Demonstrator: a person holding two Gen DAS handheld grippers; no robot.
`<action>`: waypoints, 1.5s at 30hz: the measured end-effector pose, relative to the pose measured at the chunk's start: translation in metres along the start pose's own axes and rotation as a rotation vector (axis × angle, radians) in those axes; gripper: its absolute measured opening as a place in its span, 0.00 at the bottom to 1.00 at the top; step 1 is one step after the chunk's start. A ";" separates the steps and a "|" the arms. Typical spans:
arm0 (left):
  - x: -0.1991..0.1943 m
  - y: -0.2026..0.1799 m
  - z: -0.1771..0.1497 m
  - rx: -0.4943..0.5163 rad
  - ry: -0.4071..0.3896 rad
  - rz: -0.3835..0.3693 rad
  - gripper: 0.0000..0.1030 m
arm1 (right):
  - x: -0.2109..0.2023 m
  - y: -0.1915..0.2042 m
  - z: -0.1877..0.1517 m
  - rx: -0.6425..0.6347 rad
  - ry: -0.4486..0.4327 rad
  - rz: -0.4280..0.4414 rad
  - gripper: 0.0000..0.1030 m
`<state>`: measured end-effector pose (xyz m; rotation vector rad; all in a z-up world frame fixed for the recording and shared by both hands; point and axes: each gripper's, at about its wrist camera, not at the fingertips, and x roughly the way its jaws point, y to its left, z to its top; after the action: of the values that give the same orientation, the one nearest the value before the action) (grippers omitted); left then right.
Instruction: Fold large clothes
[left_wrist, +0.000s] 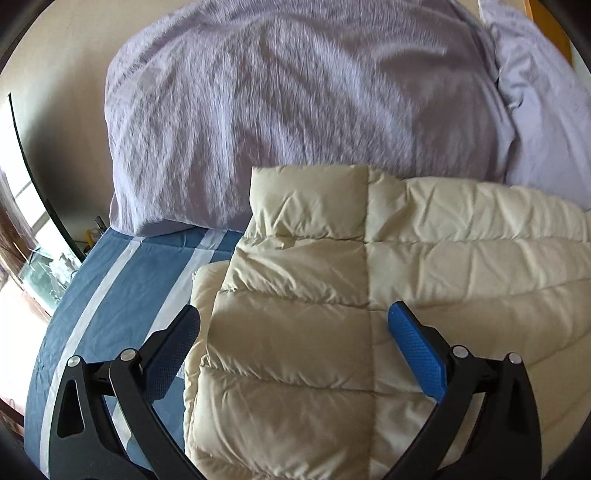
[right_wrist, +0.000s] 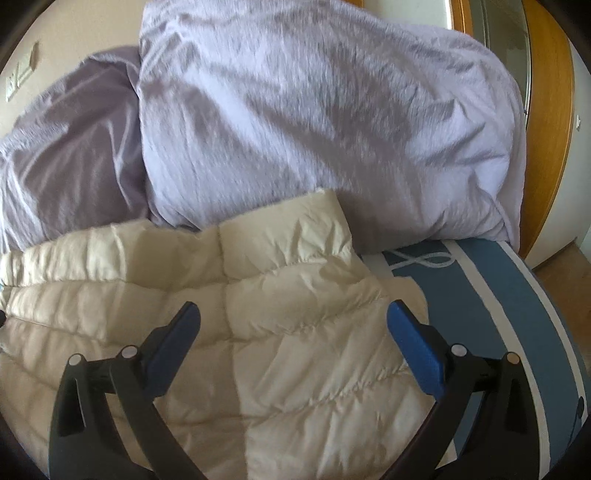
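A cream quilted puffer jacket (left_wrist: 332, 288) lies flat on the bed, its collar end toward the pillows. It also shows in the right wrist view (right_wrist: 258, 295). My left gripper (left_wrist: 293, 325) is open and empty, hovering over the jacket's left part, with the left finger over the sheet past the jacket's left edge. My right gripper (right_wrist: 293, 325) is open and empty above the jacket's right part, near its right edge.
Two large lilac pillows (left_wrist: 295, 92) (right_wrist: 314, 110) lean at the head of the bed just beyond the jacket. The blue sheet with white stripes (left_wrist: 122, 295) (right_wrist: 517, 295) shows on both sides. A wooden door frame (right_wrist: 550, 110) stands to the right.
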<state>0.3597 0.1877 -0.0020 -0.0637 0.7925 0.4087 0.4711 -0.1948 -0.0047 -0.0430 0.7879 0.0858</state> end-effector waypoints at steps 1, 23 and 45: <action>0.005 0.000 -0.001 -0.005 0.009 -0.002 0.99 | 0.004 0.000 -0.001 -0.002 0.006 -0.004 0.98; 0.056 0.017 -0.010 -0.085 0.104 -0.069 0.99 | 0.060 -0.003 -0.007 -0.027 0.176 -0.031 0.98; 0.024 0.043 -0.008 -0.146 0.151 -0.135 0.99 | 0.023 -0.040 0.000 0.083 0.196 0.050 0.98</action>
<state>0.3529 0.2334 -0.0200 -0.2858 0.9005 0.3359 0.4909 -0.2334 -0.0203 0.0474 0.9879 0.0974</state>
